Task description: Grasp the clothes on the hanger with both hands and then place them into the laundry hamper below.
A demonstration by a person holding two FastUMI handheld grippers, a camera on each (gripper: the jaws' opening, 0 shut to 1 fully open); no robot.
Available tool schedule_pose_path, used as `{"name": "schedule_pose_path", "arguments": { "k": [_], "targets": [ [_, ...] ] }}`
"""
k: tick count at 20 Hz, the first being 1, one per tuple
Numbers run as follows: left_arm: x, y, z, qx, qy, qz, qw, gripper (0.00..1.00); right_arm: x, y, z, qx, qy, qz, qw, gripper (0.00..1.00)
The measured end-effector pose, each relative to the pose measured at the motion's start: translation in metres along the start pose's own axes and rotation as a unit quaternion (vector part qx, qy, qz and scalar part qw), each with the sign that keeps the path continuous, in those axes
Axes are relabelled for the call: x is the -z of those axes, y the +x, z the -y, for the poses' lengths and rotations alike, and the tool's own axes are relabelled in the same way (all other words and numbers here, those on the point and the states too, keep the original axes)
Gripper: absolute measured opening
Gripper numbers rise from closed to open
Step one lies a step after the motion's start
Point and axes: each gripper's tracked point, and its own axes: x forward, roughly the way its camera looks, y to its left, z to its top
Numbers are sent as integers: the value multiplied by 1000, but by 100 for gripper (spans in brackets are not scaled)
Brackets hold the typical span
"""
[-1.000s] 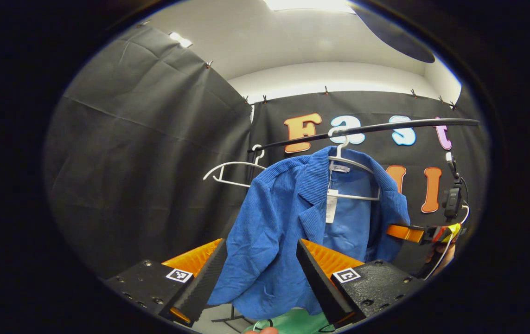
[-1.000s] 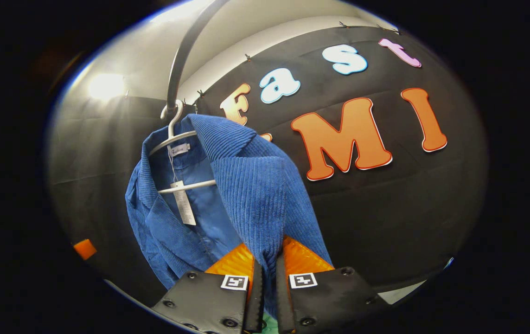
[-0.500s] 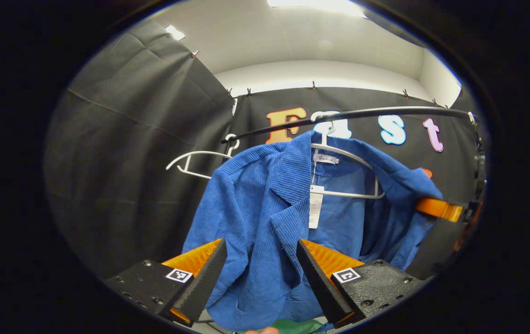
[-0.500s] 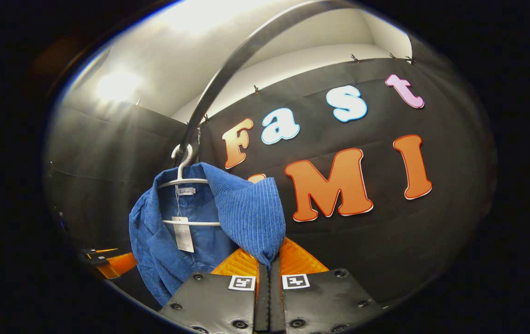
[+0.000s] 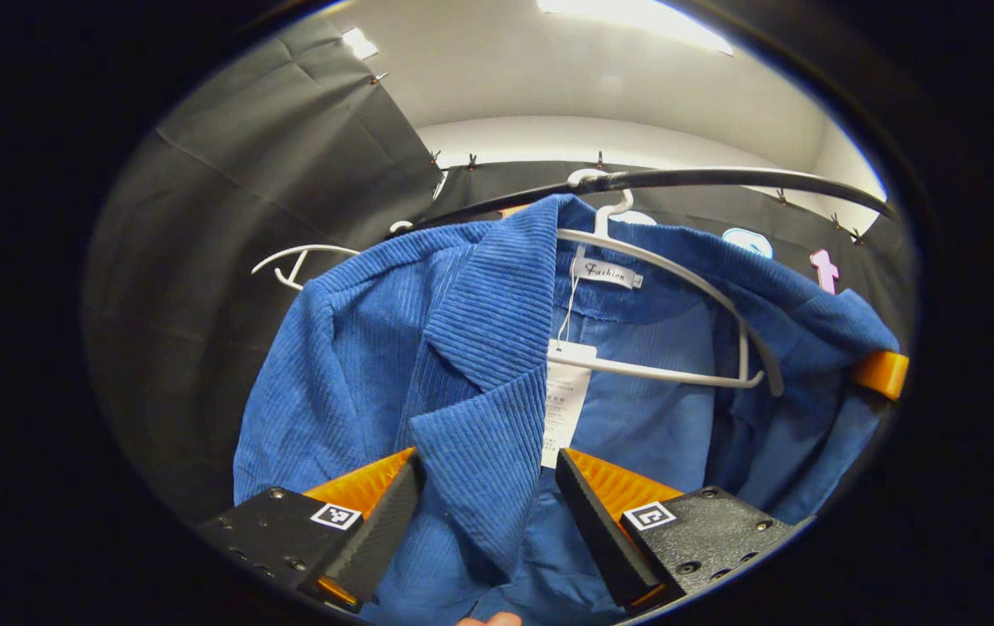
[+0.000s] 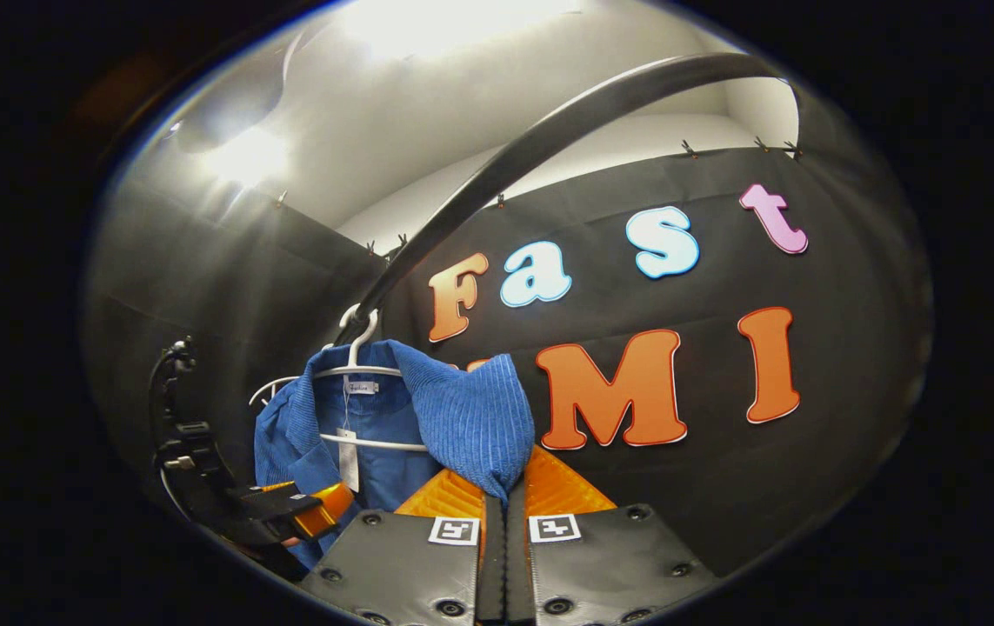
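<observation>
A blue corduroy jacket (image 5: 357,365) hangs on a white hanger (image 5: 662,269) from a dark rail (image 5: 723,178). My left gripper (image 5: 483,522) is open, close up to the jacket front, with the lapel lying between its fingers but not pinched. In the right gripper view the jacket (image 6: 462,417) hangs to the left, still on its hanger (image 6: 357,369). My right gripper (image 6: 503,497) is shut on the jacket's shoulder fabric, which bunches over its tips. The right gripper (image 5: 881,374) shows at the jacket's far shoulder, and the left gripper (image 6: 292,513) at the jacket's lower left.
An empty white hanger (image 5: 296,256) hangs on the same rail to the left of the jacket. The rail (image 6: 549,148) arcs overhead in the right gripper view. Black cloth walls close the booth behind and to the left. A fingertip (image 5: 488,619) shows at the bottom edge.
The left gripper has moved in toward the jacket, so the lapel now lies between its open fingers. The right gripper has stayed shut on the shoulder fabric and tilted upward.
</observation>
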Motion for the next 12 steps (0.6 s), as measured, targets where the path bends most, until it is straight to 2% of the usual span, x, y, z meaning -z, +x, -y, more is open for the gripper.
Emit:
{"name": "schedule_pose_path", "arguments": {
  "k": [1,4,8,9,10,12],
  "targets": [
    [1,5,-4,-12,6,6,1000,92,-2,0,2,1,-3,3,1000,8],
    [1,14,-21,-41,40,33,998,91,-3,0,2,0,-5,-1,1000,7],
    [-3,11,-56,-66,72,38,994,26,1,0,0,-1,0,-4,1000,7],
    [-5,11,-58,-51,67,35,996,10,3,-1,-2,-1,2,-5,1000,7],
    [-5,12,-57,-37,57,30,997,13,3,1,-3,-1,3,-6,1000,7],
    [-18,5,-73,-39,54,30,997,6,4,0,-2,0,3,-6,1000,7]
  ]
}}
